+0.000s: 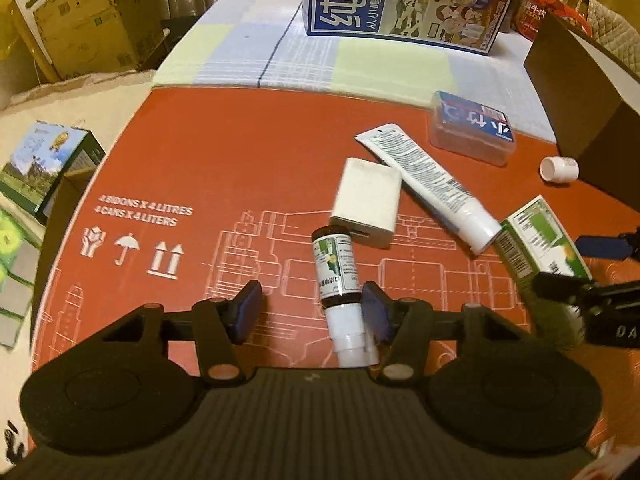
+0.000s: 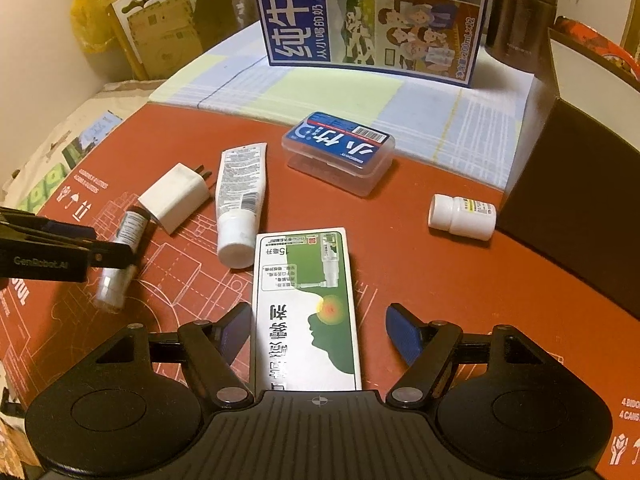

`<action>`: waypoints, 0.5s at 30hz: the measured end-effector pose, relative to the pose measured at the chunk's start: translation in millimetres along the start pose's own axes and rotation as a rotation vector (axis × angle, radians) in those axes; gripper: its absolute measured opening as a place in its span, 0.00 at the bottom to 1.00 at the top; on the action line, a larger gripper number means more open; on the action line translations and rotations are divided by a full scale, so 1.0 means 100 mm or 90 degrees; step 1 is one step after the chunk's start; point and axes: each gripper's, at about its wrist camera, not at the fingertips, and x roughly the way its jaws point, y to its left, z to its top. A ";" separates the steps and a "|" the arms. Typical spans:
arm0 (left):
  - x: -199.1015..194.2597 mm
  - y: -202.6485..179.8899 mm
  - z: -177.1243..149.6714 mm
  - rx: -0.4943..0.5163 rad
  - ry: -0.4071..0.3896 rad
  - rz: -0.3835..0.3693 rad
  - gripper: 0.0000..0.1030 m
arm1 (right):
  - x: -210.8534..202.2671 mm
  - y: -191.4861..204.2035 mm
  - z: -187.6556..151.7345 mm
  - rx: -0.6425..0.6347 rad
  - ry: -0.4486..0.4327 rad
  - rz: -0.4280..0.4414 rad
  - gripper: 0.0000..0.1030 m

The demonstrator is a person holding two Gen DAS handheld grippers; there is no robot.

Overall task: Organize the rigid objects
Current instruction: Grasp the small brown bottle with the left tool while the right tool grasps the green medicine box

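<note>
Hiding the spray bottle (image 1: 336,280) nozzel: left gripper (image 1: 312,312) base

Two bottles (image 2: 122,252) (image 2: 462,216), one tube (image 2: 240,196), one charger (image 2: 176,196), three boxes (image 2: 306,308) (image 2: 340,152) (image 2: 372,16).
</note>
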 end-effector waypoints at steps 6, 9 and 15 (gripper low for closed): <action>0.04 -0.07 0.05 0.013 -0.002 -0.013 0.49 | 0.00 -0.01 0.01 -0.009 -0.001 -0.001 0.69; 0.11 -0.10 0.08 0.006 0.007 -0.015 0.48 | 0.02 0.00 0.03 -0.015 -0.001 -0.001 0.69; 0.17 -0.16 0.09 0.014 0.017 0.011 0.34 | 0.06 0.00 0.06 -0.018 -0.001 0.004 0.69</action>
